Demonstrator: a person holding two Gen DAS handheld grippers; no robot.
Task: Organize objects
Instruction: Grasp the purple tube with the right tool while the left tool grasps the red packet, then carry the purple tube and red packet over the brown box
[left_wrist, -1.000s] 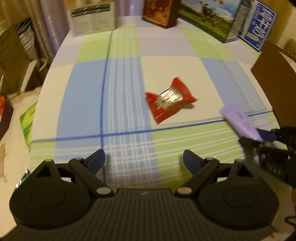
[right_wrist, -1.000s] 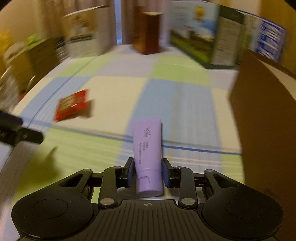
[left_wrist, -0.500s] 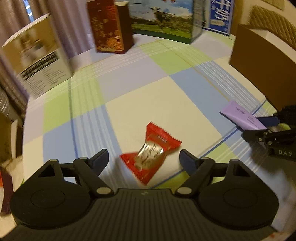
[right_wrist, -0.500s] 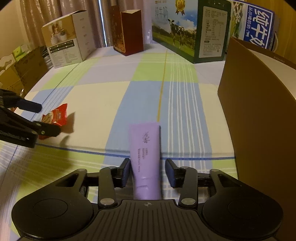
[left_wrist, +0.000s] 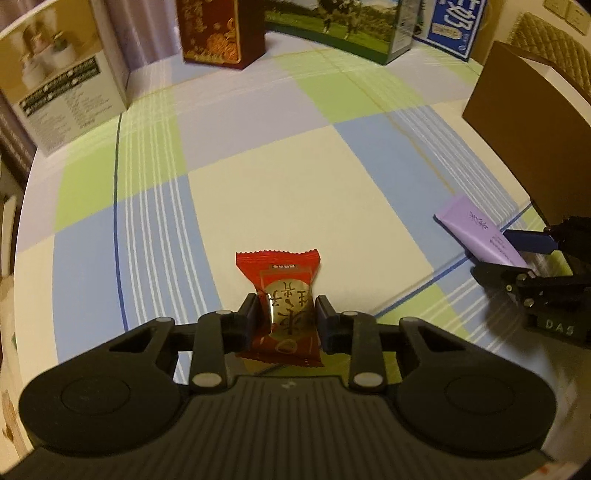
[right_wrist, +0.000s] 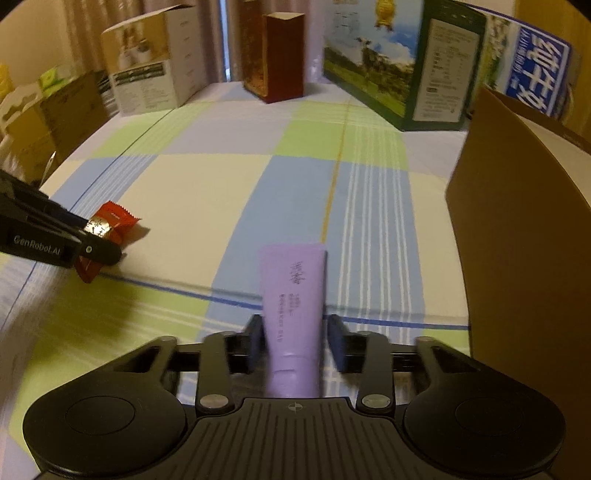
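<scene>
You're at the pick-up step w/ both hands. Your left claw (left_wrist: 285, 318) has just been closing and now pinches the red candy packet (left_wrist: 284, 306) at its middle; the packet looks to lie on the checked cloth of the counter (left_wrist: 258, 177), not lifted yet. Your right claw (right_wrist: 295, 341) has just been closing too, on the lower part of the purple tube (right_wrist: 293, 306): the left pad is against the tube, while a thin gap shows on the right side, so the grip looks light, and I can't tell for sure it's firm. The tube points away over the cloth, just beside the brown box (right_wrist: 517, 258) on your right.

Next, prob.: check the squeeze on the tube, then lift both straight up. The box is the likely drop spot, tho that's a guess. Tube goes first since it's nearest; keep its far end clear of the box wall. Candy wrapper is slick & crinkly, so hold steady, no jerks.
</scene>
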